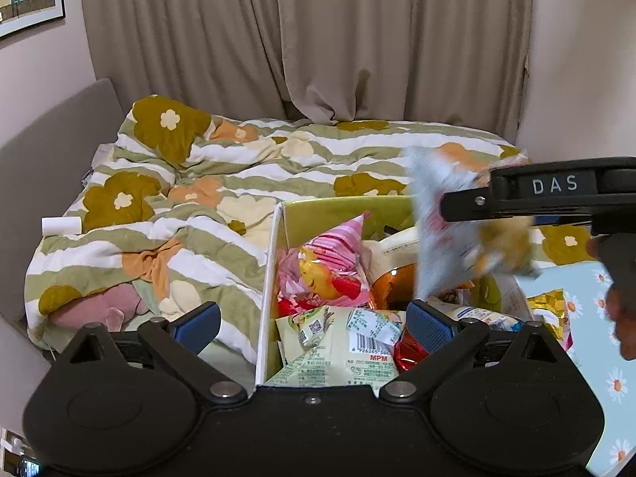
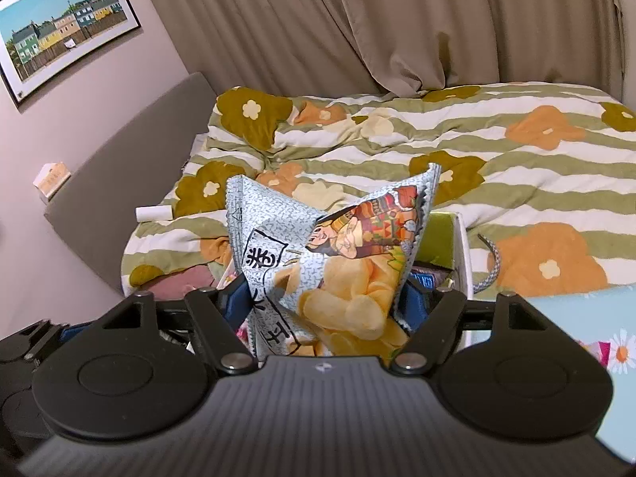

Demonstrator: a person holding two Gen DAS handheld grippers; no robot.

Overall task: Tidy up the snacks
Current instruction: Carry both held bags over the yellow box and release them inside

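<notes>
On the bed [image 2: 457,147], right tongs [image 2: 322,302] clenched an upright chip bag [image 2: 330,262], corners pointing upward; left tongs [image 1: 314,324] gaped above the box [image 1: 270,278].

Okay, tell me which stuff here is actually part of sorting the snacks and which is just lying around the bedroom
Part of the job:
- grey chip bag, held in the right gripper
- snack box
- pink striped snack bag in the box
- pale green packet in the box
- left gripper, open over the box

Just lying about:
- floral duvet
- white roll
- framed picture
- curtains
</notes>
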